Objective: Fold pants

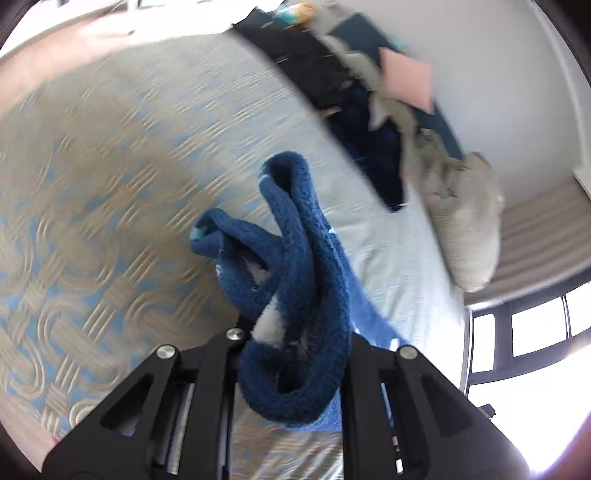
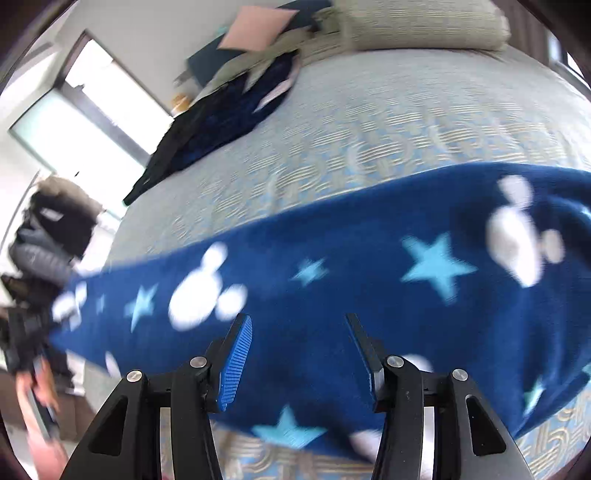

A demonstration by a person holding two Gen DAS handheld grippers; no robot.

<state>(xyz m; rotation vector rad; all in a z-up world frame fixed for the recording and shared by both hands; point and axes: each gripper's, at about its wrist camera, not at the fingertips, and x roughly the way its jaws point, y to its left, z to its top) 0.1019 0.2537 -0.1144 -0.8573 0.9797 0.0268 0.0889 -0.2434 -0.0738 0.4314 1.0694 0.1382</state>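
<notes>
The pants point(image 2: 369, 266) are dark blue fleece with white mouse heads and light blue stars, stretched across the patterned bed in the right wrist view. My right gripper point(image 2: 299, 325) is open and empty just above them; its blue-ribbed pads point(image 2: 236, 362) stand apart. In the left wrist view my left gripper point(image 1: 295, 343) is shut on a bunched fold of the pants point(image 1: 295, 280), lifted above the bed; its fingertips are hidden by the fabric.
The bed has a beige and light blue woven cover point(image 1: 110, 177). A pile of dark and grey clothes point(image 2: 229, 103) and a pink cushion point(image 2: 255, 29) lie at its far side, next to a beige pillow point(image 2: 421, 22). Windows point(image 1: 532, 328) are beyond.
</notes>
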